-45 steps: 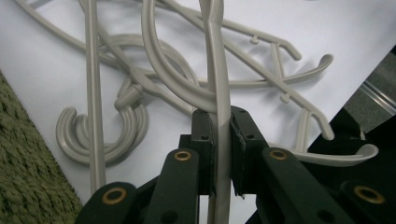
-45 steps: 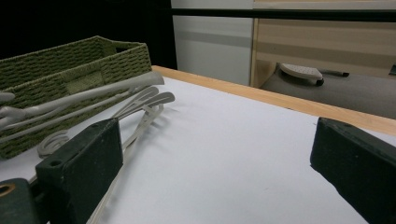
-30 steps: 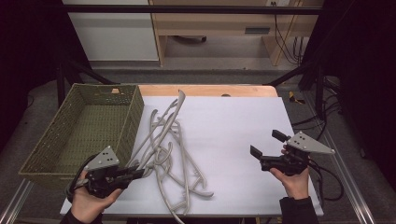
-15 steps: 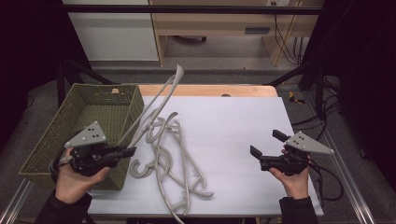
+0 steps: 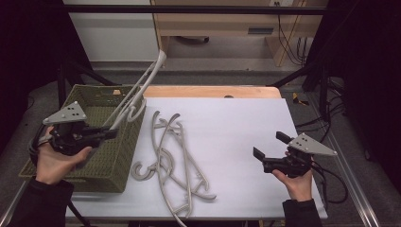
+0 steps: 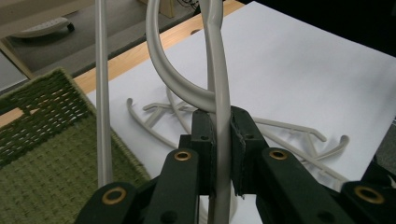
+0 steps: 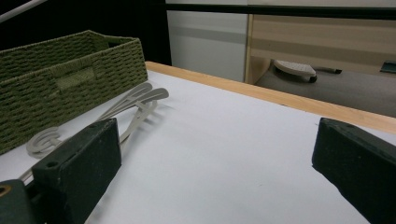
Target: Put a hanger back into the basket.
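Your left gripper (image 5: 109, 133), clamped on a grey hanger (image 5: 137, 92), has carried it over the basket (image 5: 124, 156) (drop looks next); right gripper (image 5: 267, 150) waits, jaws apart.

left gripper (image 5: 109, 133): moved from worktop front edge toward 9 o'clock, now over green basket (image 5: 101, 161) | held grey hanger (image 5: 137, 92): lifted off the pile (image 5: 172, 163), raised toward 12 o'clock above basket
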Motion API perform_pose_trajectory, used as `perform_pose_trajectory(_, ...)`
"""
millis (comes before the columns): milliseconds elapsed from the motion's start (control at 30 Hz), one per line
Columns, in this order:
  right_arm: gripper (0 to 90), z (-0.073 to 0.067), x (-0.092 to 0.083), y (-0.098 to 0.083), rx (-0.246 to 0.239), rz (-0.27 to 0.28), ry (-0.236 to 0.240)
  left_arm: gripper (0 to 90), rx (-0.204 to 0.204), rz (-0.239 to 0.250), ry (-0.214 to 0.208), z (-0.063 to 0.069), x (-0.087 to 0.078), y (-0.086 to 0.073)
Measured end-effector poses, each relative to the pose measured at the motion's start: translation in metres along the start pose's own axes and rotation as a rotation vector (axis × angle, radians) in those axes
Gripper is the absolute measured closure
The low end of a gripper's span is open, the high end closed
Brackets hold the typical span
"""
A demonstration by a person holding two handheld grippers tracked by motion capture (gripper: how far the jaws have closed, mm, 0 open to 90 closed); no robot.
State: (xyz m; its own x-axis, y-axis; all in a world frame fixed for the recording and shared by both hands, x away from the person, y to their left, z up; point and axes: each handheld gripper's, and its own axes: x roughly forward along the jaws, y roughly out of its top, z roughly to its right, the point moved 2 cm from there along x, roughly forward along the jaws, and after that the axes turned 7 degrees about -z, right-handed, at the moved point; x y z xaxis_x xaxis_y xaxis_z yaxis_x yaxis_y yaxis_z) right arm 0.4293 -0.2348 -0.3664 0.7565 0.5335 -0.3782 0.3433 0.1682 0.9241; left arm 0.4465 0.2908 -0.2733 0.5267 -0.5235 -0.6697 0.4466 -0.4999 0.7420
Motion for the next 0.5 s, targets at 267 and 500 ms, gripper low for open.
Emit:
perform_pose_trajectory(267, 1.6, 0.000, 0.003, -0.001, -0.006, -0.018, 0.004, 81.7, -0.016, -0.050, 0.024, -0.034, 0.005, -0.017)
perform_pose_trajectory(500, 1.7, 0.000, 0.003, -0.001, -0.006, -0.016, 0.004, 81.7, -0.053, -0.095, 0.072, -0.069, 0.004, -0.039)
